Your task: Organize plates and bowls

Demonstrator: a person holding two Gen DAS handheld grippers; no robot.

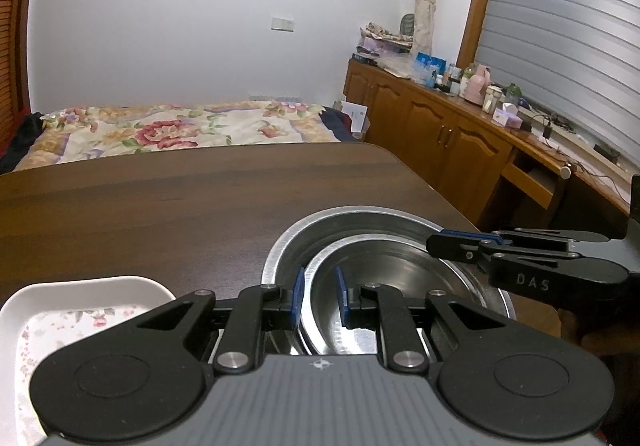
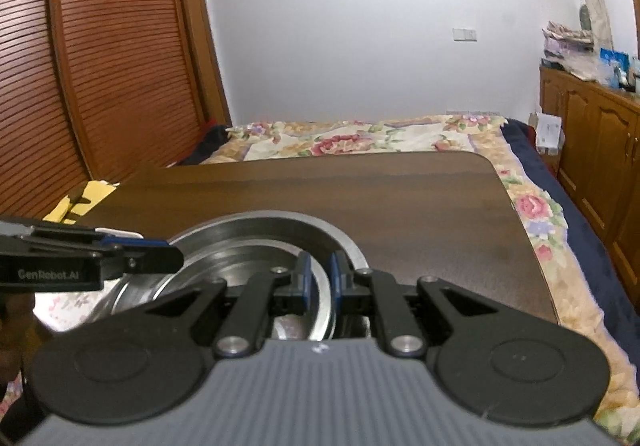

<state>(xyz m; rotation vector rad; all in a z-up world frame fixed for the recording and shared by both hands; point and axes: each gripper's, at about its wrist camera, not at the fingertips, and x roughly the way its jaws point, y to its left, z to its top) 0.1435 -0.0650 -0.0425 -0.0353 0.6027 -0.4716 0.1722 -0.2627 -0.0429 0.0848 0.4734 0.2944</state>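
Bowls: the inner steel bowl [image 1: 384,286] has its rim pinched by the left gripper [image 1: 320,296] and, opposite, the right gripper [image 2: 319,278], likely to keep it level inside the larger steel bowl [image 1: 360,222]; a white floral plate [image 1: 60,310] lies left.

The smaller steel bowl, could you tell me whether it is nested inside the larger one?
Inside: the smaller steel bowl sits within the larger steel bowl's rim.
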